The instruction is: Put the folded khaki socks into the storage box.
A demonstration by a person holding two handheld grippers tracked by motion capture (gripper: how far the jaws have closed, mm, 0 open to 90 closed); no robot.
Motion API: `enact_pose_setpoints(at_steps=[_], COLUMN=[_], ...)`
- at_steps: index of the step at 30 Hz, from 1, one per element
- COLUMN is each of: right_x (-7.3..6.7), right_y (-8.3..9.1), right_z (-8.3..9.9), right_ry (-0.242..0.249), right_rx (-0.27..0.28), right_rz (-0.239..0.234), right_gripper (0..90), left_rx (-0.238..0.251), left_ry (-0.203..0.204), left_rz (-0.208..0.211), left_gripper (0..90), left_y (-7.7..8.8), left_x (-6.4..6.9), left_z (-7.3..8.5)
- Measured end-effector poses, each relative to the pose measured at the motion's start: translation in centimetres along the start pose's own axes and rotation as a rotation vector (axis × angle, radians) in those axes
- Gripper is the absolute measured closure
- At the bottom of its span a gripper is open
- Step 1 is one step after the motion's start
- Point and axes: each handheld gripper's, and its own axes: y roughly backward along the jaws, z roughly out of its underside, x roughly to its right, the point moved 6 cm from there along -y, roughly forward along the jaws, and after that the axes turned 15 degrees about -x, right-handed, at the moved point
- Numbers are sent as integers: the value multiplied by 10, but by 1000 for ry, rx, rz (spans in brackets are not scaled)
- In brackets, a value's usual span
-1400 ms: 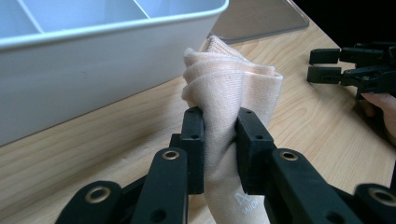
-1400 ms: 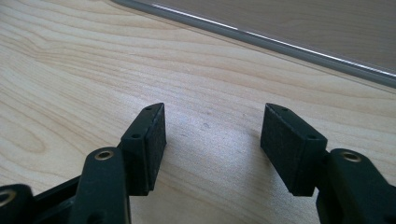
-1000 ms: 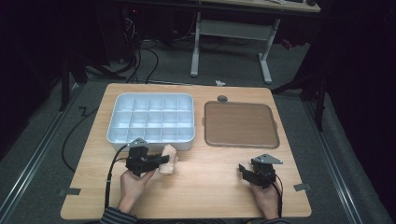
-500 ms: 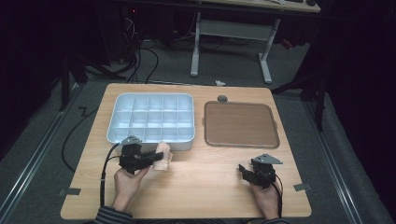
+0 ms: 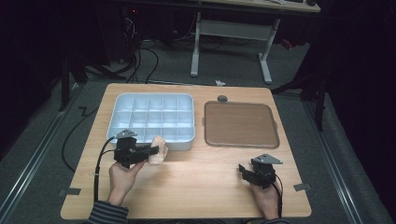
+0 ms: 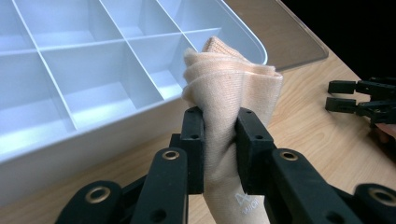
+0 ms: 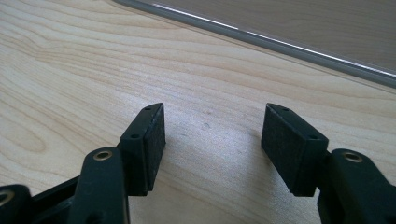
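A rolled peach-coloured sock (image 6: pixel 229 102) is pinched between the black jaws of my left gripper (image 6: pixel 219 140), which is shut on it. The sock (image 5: pixel 158 150) is held a little above the wood, just in front of the near right corner of the pale blue compartment tray (image 5: pixel 122 99). In the left gripper view the tray's (image 6: pixel 140 126) near wall is right behind the sock. My right gripper (image 7: pixel 212 137) is open over bare wood with nothing between its pads. It sits low at the table's near right (image 5: pixel 243 171).
A brown flat lid or mat (image 5: pixel 240 123) with a clear rim lies to the right of the tray. A small dark round object (image 5: pixel 222 98) rests at the table's far edge. Cables trail off the table's left side. Bare wood spans the table's near middle.
My left gripper has lifted the sock and carried it slightly left and toward the tray's near wall. The right gripper has stayed still.
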Motion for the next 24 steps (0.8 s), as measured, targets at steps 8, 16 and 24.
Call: enact_pose_setpoints(at_steps=[8, 16, 24], right_x=[0, 0, 0], right_y=[0, 0, 0], right_z=[0, 0, 0], right_ry=[1, -2, -2], right_rx=[0, 0, -1], right_rz=[0, -1, 1], right_gripper=[400, 400, 400], left_rx=[10, 6, -2], left_ry=[21, 26, 43], left_rz=[13, -9, -26], left_gripper=[758, 758, 758], left_y=[6, 10, 9], left_x=[-7, -17, -30], left_z=[-12, -28, -41])
